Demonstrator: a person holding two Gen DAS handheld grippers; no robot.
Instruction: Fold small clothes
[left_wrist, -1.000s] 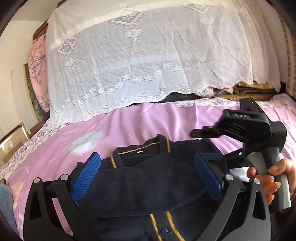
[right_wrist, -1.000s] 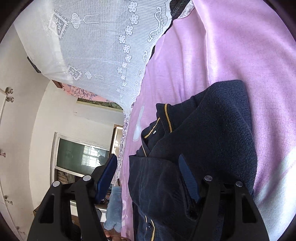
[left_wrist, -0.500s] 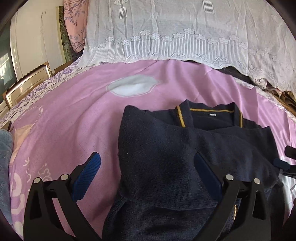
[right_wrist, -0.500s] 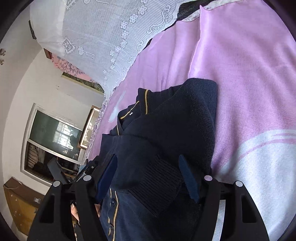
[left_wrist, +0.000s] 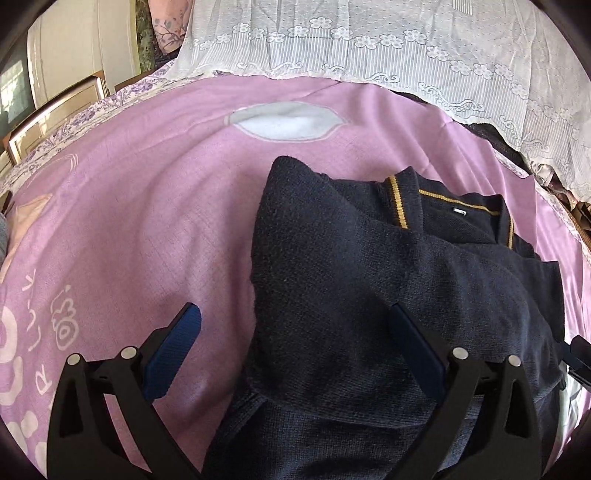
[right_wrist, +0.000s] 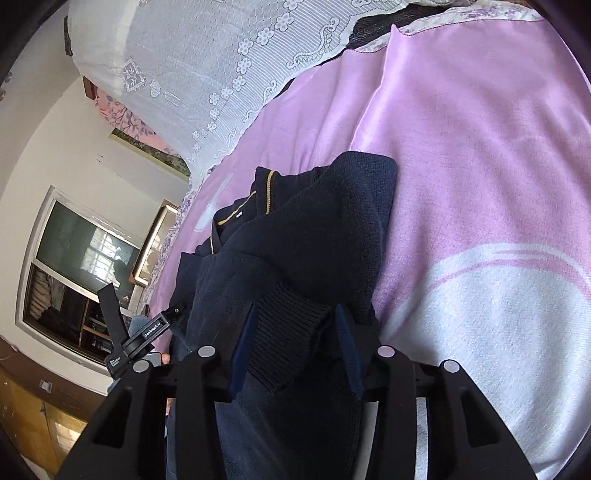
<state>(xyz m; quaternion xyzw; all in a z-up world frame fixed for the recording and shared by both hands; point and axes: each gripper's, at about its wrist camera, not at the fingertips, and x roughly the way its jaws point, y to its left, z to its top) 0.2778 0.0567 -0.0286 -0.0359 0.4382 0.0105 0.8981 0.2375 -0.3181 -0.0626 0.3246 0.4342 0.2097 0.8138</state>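
A small navy knit cardigan (left_wrist: 369, 280) with yellow collar stripes lies on a pink bedsheet (left_wrist: 129, 221), its sleeves folded across the body. My left gripper (left_wrist: 295, 332) is open and hovers over the cardigan's left edge, holding nothing. In the right wrist view the cardigan (right_wrist: 314, 229) lies ahead, and my right gripper (right_wrist: 295, 332) has its jaws partly closed around the ribbed cuff (right_wrist: 291, 328) of a sleeve. The left gripper's body (right_wrist: 144, 332) shows at the left of that view.
A white lace cover (left_wrist: 406, 48) drapes over a pile at the back of the bed. A wooden chair frame (left_wrist: 55, 118) stands at the left. A window (right_wrist: 81, 266) and a white wall (right_wrist: 55, 155) lie beyond the bed edge.
My right gripper has narrowed its jaws around the sleeve cuff. My left gripper has swung left and lower over the cardigan's left side and stays open.
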